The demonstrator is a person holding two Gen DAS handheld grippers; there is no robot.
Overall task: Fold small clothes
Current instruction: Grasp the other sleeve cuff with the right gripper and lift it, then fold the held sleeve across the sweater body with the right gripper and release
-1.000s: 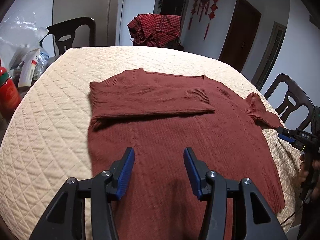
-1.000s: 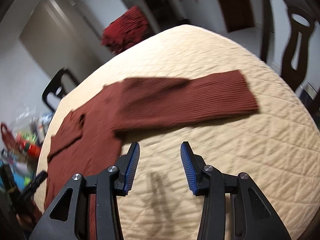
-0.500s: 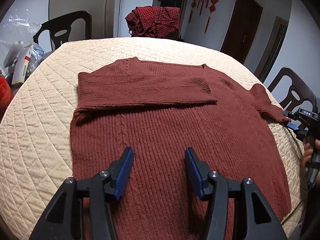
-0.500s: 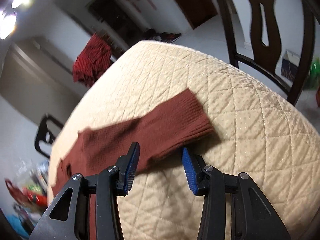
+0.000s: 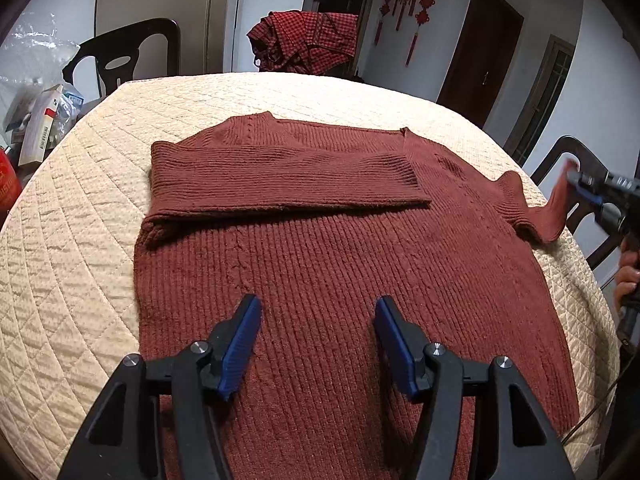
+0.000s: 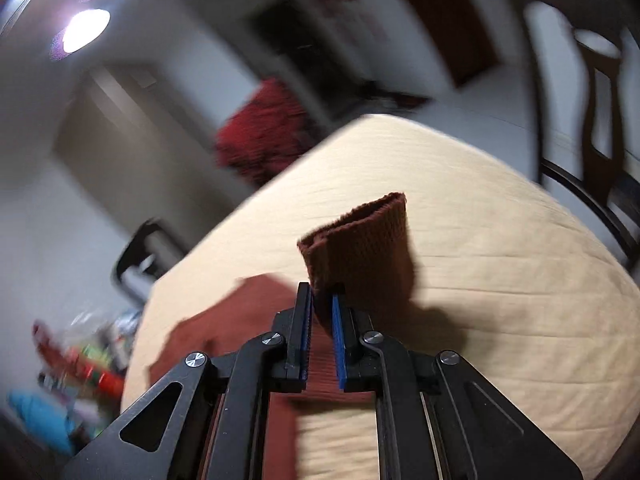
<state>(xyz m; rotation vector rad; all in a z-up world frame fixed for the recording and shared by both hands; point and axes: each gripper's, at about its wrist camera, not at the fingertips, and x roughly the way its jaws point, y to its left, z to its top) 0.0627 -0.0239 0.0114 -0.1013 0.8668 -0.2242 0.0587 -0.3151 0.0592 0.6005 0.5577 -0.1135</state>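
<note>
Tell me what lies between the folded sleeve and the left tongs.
Only the sweater's ribbed front; nothing else lies between the folded sleeve and the left tongs, per the left wrist view.

Pale walls [image 5: 276, 20], dark doors [image 5: 480, 52], dark chairs [image 5: 124, 56], red hanging ornaments [image 5: 412, 4].

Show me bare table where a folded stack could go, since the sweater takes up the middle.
The quilted cover lies bare left of the sweater, and again beyond its collar toward the checked cloth. The right edge is crowded: the right gripper holds the sleeve cuff there.
</note>
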